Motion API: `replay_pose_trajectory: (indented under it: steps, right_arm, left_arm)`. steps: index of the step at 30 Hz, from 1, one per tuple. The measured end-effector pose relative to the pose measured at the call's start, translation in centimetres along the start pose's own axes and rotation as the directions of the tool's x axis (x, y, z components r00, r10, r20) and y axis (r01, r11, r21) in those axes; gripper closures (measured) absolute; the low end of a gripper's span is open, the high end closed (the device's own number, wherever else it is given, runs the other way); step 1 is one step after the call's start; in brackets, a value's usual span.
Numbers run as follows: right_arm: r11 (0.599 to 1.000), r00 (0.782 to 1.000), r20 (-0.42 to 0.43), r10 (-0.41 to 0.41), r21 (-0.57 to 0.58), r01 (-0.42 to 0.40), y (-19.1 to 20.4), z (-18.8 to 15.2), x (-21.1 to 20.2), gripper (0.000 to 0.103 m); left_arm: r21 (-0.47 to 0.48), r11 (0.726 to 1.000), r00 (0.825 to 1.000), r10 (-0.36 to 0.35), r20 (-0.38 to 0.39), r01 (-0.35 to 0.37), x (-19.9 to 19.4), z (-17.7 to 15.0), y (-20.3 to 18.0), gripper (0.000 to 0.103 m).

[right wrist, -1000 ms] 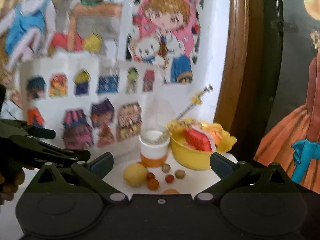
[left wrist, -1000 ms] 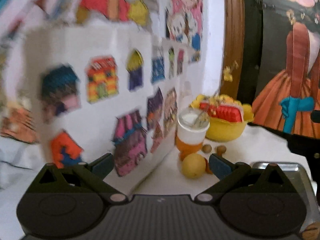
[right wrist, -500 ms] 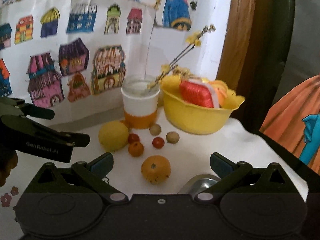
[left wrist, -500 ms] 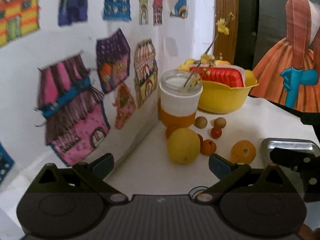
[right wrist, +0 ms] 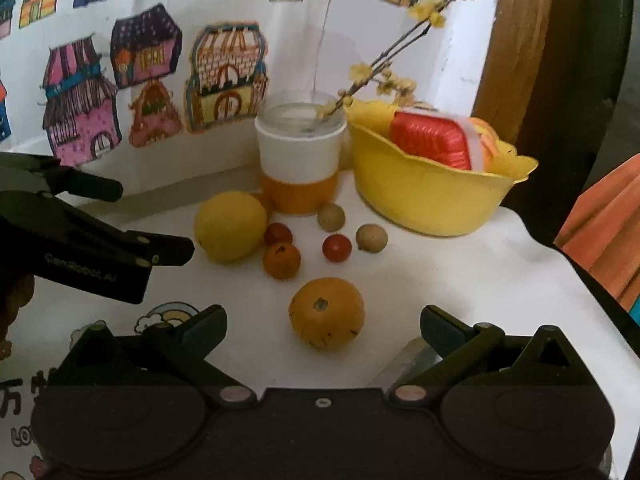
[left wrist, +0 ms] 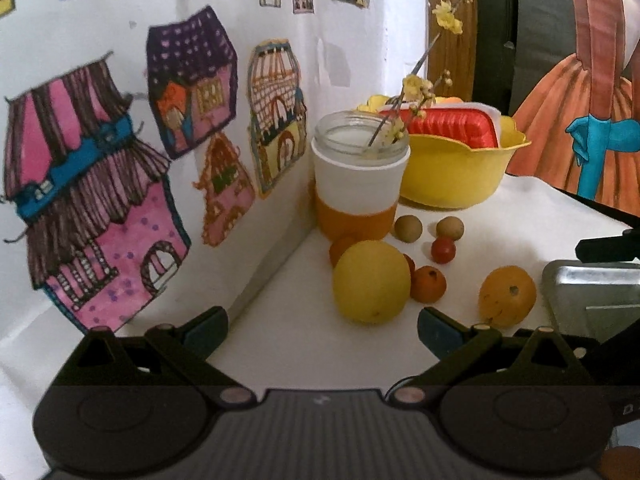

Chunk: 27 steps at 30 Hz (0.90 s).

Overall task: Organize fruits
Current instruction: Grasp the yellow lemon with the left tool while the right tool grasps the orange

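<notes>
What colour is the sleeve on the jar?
White above, orange below, on the jar; the right wrist view shows it best.

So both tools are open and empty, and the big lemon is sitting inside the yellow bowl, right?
Not quite. Both tools, left and right, are open and empty, but the big lemon sits on the table beside the jar, outside the yellow bowl; the right wrist view shows it.
</notes>
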State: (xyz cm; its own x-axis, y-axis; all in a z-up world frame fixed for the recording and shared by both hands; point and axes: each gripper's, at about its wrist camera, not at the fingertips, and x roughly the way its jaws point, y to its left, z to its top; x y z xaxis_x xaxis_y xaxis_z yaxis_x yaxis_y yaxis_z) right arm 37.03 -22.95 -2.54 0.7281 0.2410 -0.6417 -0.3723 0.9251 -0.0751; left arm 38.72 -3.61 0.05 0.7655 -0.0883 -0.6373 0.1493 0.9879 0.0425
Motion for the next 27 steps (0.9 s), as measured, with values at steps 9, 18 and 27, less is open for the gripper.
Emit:
replay_pose_trajectory:
  steps: [9,18,27]
  right_arm:
    - [0.996,0.996,-0.044,0.08,0.036,-0.078,-1.1,0.5,2.6,0.001]
    - [0.996,0.994,-0.076,0.083,0.015,-0.082,-1.2,0.7,3.9,0.016]
    - [0.996,0.993,-0.079,0.093,0.018,-0.092,-1.6,0.8,4.9,0.031]
  left_arm:
    - [-0.017,1.0,0.999,-0.027,-0.023,0.027,2.0,-0.7,0.2,0.0]
    - [-0.033,0.999,0.999,-0.04,-0.023,0.039,3.8,0.0,-0.4,0.0]
    - [0.003,1.0,0.999,-0.009,-0.031,0.009,5.5,0.9,-1.1,0.0]
